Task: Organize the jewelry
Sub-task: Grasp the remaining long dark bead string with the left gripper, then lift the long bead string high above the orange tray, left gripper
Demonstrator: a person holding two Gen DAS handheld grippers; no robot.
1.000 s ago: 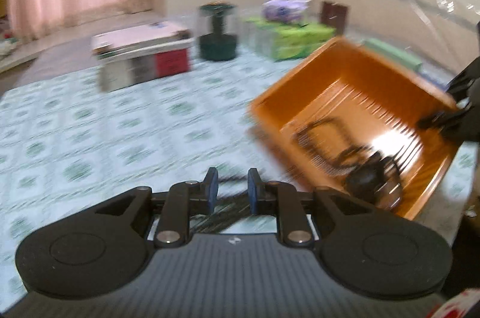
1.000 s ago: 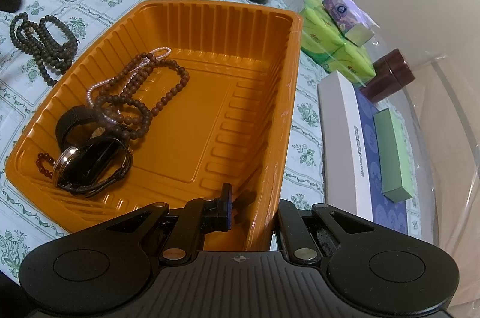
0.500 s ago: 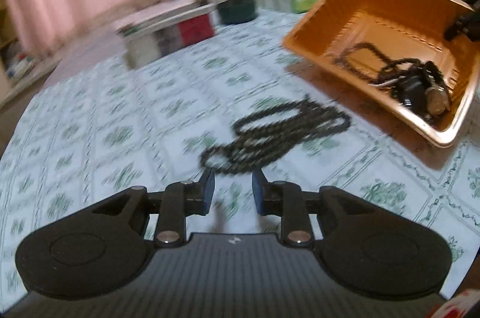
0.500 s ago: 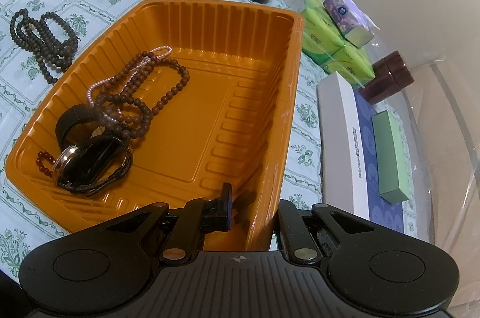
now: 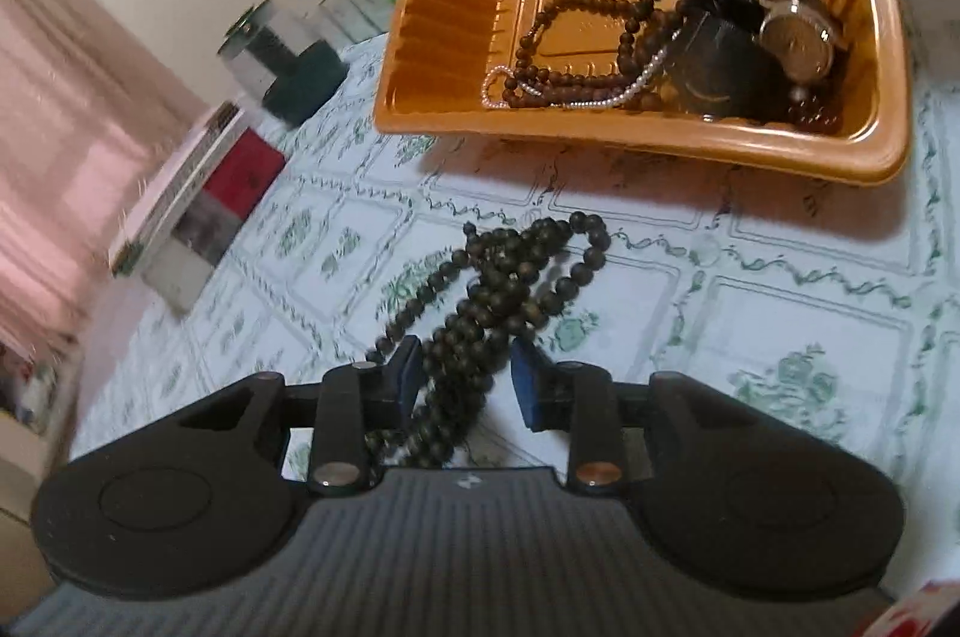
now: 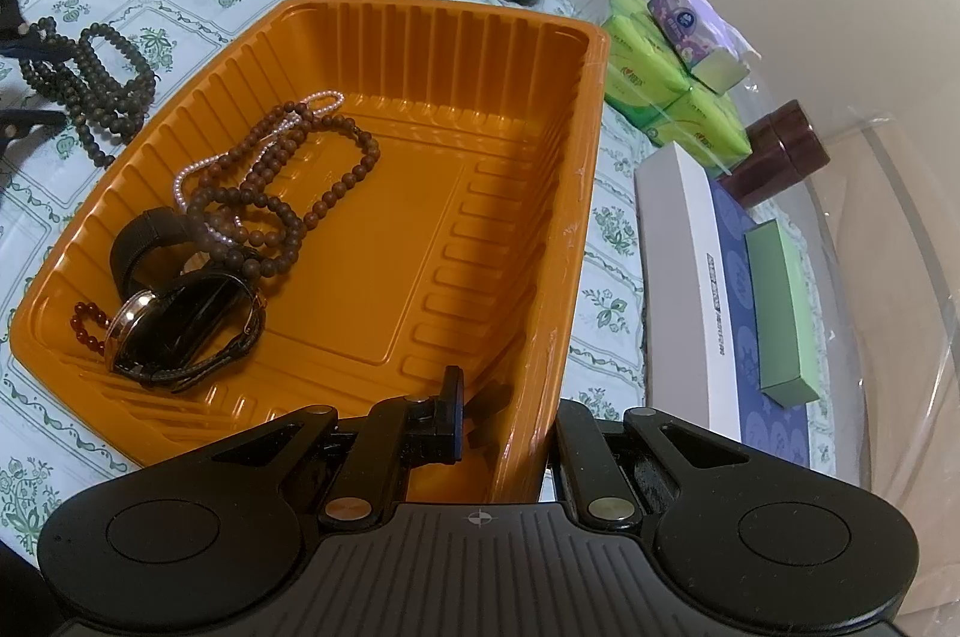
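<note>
Beads lie on tablecloth, lower centre of left view, btwn your left gripper pads; jaws just been opening, not pressing. Your right gripper is clamped on orange tray wall, bottom centre; tray holds watch, bracelets.

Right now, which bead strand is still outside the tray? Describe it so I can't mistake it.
Start at the orange tray on the green-patterned tablecloth. Just outside its long wall lies a heap of dark beads, its near end running between the open left tongs. It is the only jewelry on the cloth; the brown beads, pearls and watch lie inside.
</note>
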